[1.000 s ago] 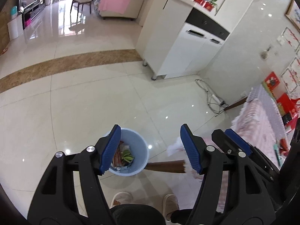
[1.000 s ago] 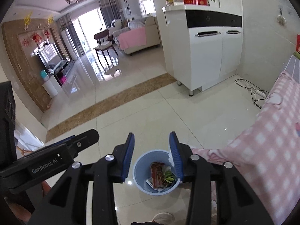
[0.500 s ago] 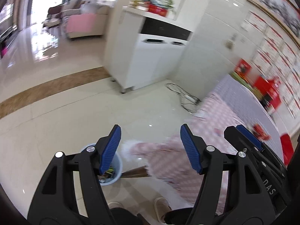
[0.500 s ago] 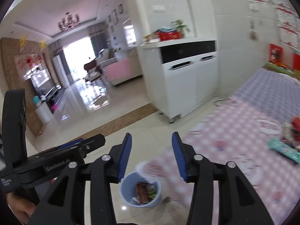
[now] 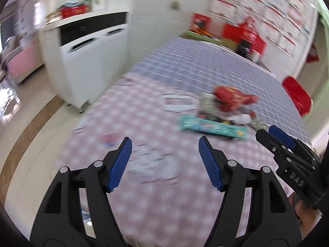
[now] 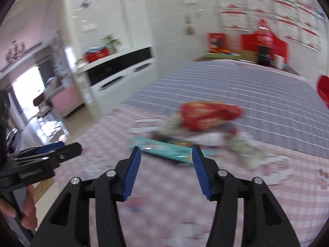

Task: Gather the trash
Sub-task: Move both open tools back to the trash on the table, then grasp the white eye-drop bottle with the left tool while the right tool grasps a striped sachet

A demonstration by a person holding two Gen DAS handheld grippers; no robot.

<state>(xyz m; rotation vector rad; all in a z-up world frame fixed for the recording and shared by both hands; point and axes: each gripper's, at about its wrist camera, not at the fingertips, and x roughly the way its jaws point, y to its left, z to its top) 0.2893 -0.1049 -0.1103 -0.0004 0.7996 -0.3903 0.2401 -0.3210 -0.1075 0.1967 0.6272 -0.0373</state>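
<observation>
both tongs are held above a worktop under a checked cloth, pink at the near end and grey-purple farther back. left tongs have their blue pads spread wide with nothing between them; under the gap lies only pink cloth with a blurred white printed patch. right tongs are likewise spread and empty, their tips just short of a teal wrapper that lies flat on the cloth.

in the left view the right tongs show at the right edge, close beside the teal wrapper. in the right view the left tongs come in from the left edge, with the person's hand below them.

trash sits in one loose heap near the line where pink meets grey-purple. a crumpled red bag lies on top at the back; the teal wrapper is at the front edge of the heap, and between them are a dark packet and some pale crumpled scraps, too blurred to tell apart. in the left view the red bag is ahead and to the right of the left tongs, well apart from them.

beyond the worktop's left side stands a white cabinet with a black band, a red box and a plant on top. red boxes stand at the far end against a tiled wall.
</observation>
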